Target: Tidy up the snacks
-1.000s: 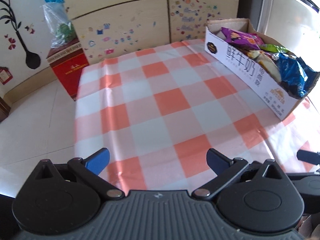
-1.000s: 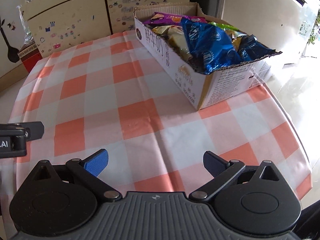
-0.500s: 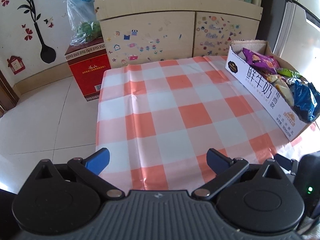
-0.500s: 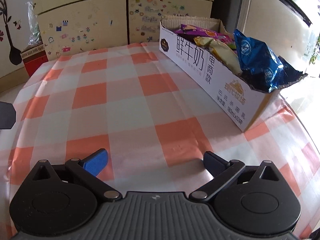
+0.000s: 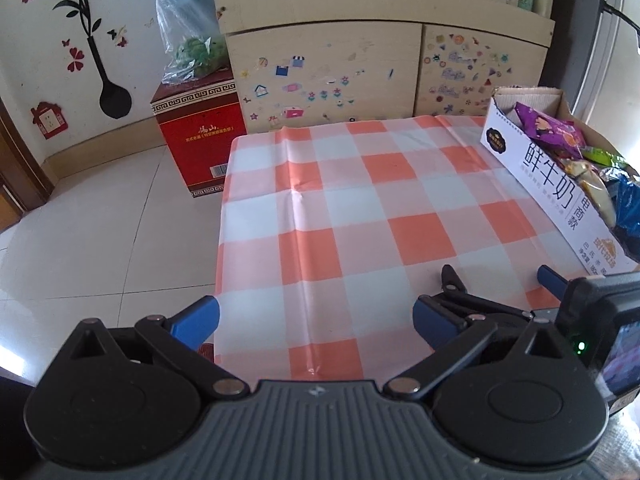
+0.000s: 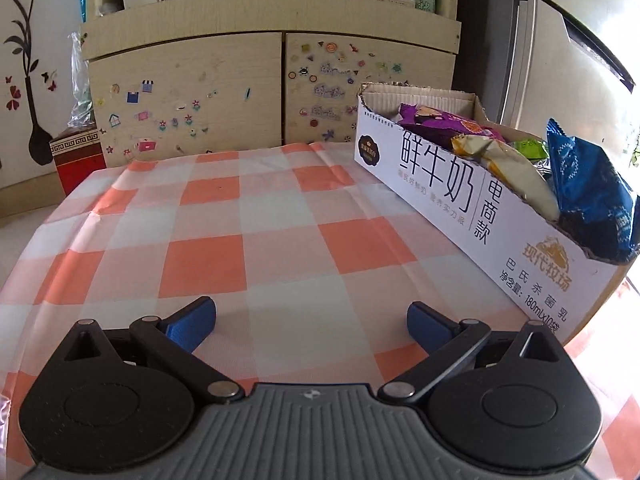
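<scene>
Your left gripper (image 5: pixel 316 318) hangs over the near left edge of the table (image 5: pixel 360 216), jaws spread wide with nothing between them. Your right gripper (image 6: pixel 310 320) sits low over the checked tablecloth (image 6: pixel 240 240), its jaws likewise spread and empty; in the left wrist view it shows just beside the left gripper, near the box.

The white cardboard box (image 6: pixel 460 200) lies on the right side of the table, its long printed side facing the middle and its top open. It holds the snacks:
- a purple bag (image 6: pixel 444 124) at the far end;
- a pale yellow bag (image 6: pixel 508 164) in the middle, leaning over the box wall;
- a green bag (image 6: pixel 530 148) behind it, mostly hidden;
- a blue bag (image 6: pixel 588 184) at the near end, standing well above the rim.

No snack lies loose on the cloth in either view.

Beyond the table stands a wooden cabinet (image 5: pixel 332 68) with stickers on its doors and a crowded open shelf above. On the floor to its left is a red box (image 5: pixel 200 136) with a clear plastic bag (image 5: pixel 192 40) of something green resting on top.
</scene>
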`<act>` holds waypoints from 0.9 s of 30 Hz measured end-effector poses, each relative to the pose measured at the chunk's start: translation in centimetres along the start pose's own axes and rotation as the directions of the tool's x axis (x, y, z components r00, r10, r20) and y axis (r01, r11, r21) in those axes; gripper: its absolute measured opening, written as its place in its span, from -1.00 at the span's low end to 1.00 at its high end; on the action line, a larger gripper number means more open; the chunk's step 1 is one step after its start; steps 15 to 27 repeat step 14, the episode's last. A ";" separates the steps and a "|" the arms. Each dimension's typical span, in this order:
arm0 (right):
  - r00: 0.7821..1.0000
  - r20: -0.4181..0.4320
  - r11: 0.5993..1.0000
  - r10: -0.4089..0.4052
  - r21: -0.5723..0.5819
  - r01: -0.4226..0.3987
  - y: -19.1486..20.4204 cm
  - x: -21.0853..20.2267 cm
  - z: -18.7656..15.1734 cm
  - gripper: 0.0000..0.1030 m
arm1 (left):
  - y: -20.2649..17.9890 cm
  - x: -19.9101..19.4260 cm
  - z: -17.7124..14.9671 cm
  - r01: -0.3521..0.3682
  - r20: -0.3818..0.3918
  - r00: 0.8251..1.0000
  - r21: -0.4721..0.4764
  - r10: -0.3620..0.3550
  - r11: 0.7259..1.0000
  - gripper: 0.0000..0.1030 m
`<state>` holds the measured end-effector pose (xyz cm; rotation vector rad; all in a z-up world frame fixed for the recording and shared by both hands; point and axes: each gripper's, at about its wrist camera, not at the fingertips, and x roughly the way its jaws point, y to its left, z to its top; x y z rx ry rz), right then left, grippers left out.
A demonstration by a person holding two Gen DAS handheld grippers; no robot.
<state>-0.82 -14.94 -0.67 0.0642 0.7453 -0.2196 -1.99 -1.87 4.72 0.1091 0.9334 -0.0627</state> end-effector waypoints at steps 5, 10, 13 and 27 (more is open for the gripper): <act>1.000 0.001 1.000 0.000 0.001 0.000 0.0 0.0 0.0 1.00 | 0.3 0.9 0.0 -0.014 -0.027 1.000 -0.009 0.014 1.000 0.98; 1.000 0.000 1.000 0.000 0.001 0.000 0.0 0.0 0.0 1.00 | 0.3 1.7 0.1 -0.032 -0.044 0.999 -0.009 0.031 0.999 0.99; 1.000 0.000 1.000 0.000 0.001 0.000 0.0 0.0 0.0 1.00 | 0.4 2.6 0.2 -0.041 -0.067 0.997 -0.015 0.040 0.999 0.99; 1.000 0.000 1.000 0.000 0.001 0.000 0.0 -0.1 0.0 1.00 | 0.5 2.8 0.2 -0.043 -0.073 0.996 -0.019 0.042 0.999 0.99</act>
